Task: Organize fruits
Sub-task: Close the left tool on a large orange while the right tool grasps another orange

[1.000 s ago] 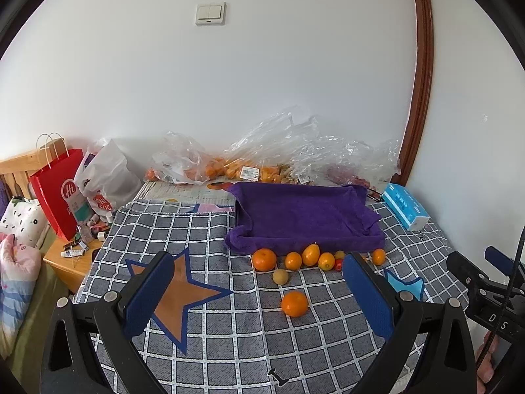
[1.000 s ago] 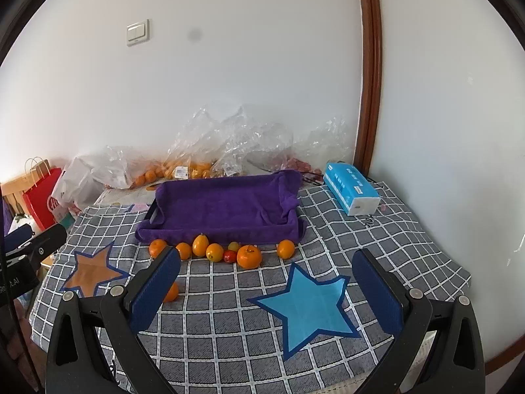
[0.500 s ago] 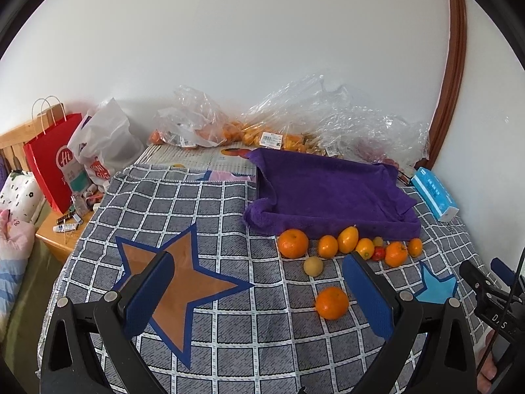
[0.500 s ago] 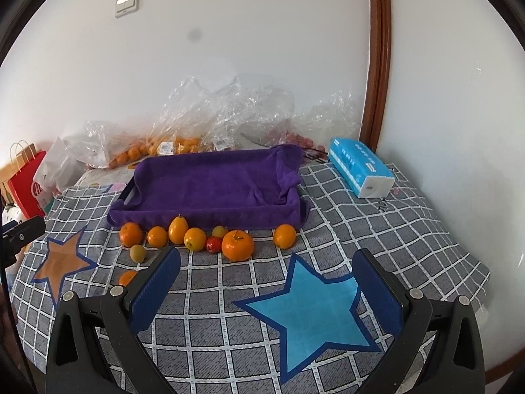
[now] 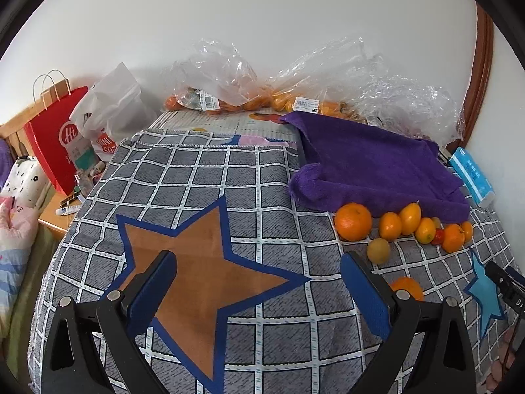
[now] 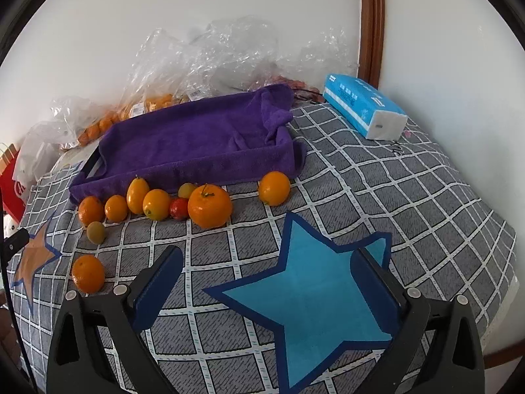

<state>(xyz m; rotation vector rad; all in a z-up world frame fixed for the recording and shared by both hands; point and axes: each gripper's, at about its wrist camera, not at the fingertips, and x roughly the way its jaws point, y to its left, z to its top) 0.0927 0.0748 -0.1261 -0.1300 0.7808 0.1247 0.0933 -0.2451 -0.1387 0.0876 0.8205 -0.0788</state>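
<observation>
A row of several fruits lies on the grey checked cloth in front of a tray lined with a purple towel [image 6: 197,138] [image 5: 377,164]. In the right wrist view the biggest orange [image 6: 210,206] sits mid-row beside a small red fruit [image 6: 178,208]; one orange [image 6: 274,187] lies apart at the right, and a lone orange [image 6: 88,273] lies nearer, at the left. My right gripper [image 6: 267,279] stands open over the blue star [image 6: 308,308]. My left gripper [image 5: 259,287] is open above the orange star [image 5: 203,272], with the lone orange [image 5: 407,287] partly behind its right finger.
Clear plastic bags with more oranges [image 5: 229,98] pile against the back wall. A blue tissue pack [image 6: 364,108] lies at the back right. A red paper bag [image 5: 55,131] and a white bag [image 5: 111,111] stand off the left edge, beside a wooden nightstand [image 5: 55,210].
Both grippers have moved forward and lower toward the cloth; the fruits and tray look larger. The left gripper now hangs over the orange star. Nothing was picked up.
</observation>
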